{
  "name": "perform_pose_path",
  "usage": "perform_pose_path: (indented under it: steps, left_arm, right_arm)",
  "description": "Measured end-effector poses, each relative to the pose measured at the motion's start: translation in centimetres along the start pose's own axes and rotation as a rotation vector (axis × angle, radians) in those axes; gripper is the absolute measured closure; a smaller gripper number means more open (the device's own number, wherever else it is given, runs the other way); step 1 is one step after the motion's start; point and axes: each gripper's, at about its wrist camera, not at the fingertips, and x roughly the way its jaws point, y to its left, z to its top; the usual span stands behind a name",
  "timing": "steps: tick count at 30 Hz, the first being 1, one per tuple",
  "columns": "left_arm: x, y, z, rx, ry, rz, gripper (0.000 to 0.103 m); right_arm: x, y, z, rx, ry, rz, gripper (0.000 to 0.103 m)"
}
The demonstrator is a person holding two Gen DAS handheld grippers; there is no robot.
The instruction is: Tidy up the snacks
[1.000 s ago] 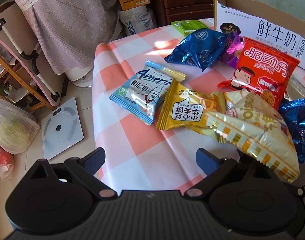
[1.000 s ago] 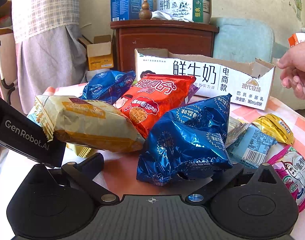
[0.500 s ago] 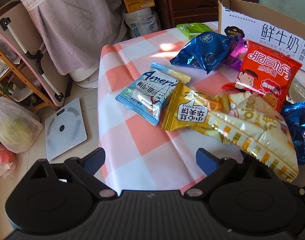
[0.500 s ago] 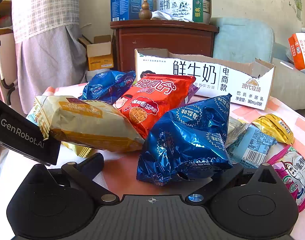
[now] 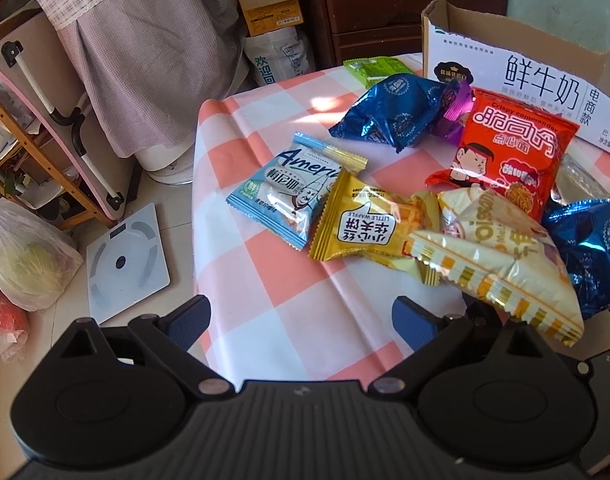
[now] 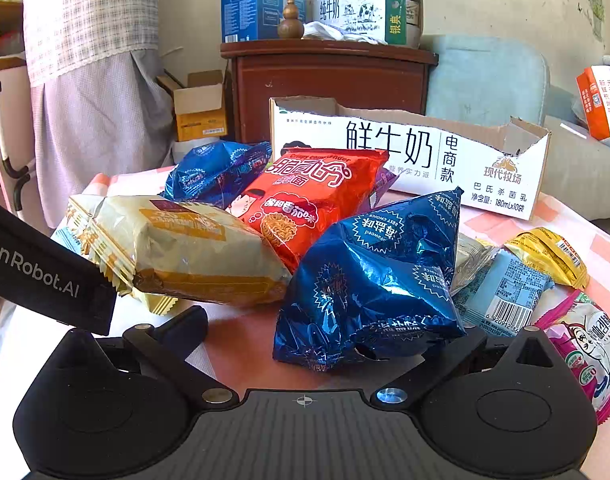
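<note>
Snacks lie scattered over the desk (image 5: 265,304), which wears a pink-and-white checked cloth, and the open white cardboard milk carton box (image 6: 417,152) at the far edge looks like the place they belong. The left gripper (image 5: 301,312) hovers at the near edge with its fingers spread wide and nothing between them; the right gripper (image 6: 305,332) is likewise spread wide and holds nothing. The crinkled blue foil seaweed snack bag (image 6: 369,276) sits directly ahead of the right gripper, its lower end just over the gap and leaning toward the right finger, its long axis rising up and away toward the box. It is plainly nearer to the right hand than the left. The pale yellow puffed cake packet (image 5: 501,264) lies ahead and to the right of the left gripper, just beyond its right finger, long axis running diagonally. Behind these rest a red noodle-snack bag (image 6: 305,200), a yellow waffle packet (image 5: 365,224) and a light blue biscuit packet (image 5: 285,192). I judge the blue bag the likelier first pick, needing only a short push forward before closing.
</note>
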Motion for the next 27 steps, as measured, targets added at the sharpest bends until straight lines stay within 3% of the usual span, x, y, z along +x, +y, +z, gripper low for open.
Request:
perform_pose_path:
  steps: [5, 8, 14, 21, 27]
  left_arm:
    - [-0.3, -0.1, -0.6, -0.005, 0.006, -0.01, 0.006]
    - [-0.9, -0.5, -1.0, 0.016, -0.01, -0.008, 0.006]
    - [-2.2, -0.6, -1.6, 0.014, -0.021, -0.038, 0.006]
    - [-3.9, -0.6, -1.7, 0.013, -0.035, -0.065, 0.006]
    - [-5.7, -0.9, -1.3, 0.06, -0.082, -0.045, 0.006]
  right_arm:
    - [-0.5, -0.2, -0.2, -0.011, 0.009, 0.013, 0.0]
    - [-1.2, -0.1, -0.4, -0.071, 0.048, 0.067, 0.0]
    - [-2.8, -0.3, -0.4, -0.144, 0.21, 0.132, 0.0]
    - [-5.0, -1.0, 0.2, -0.192, 0.344, 0.071, 0.0]
    - [-7.4, -2.7, 2.3, -0.173, 0.343, 0.097, 0.0]
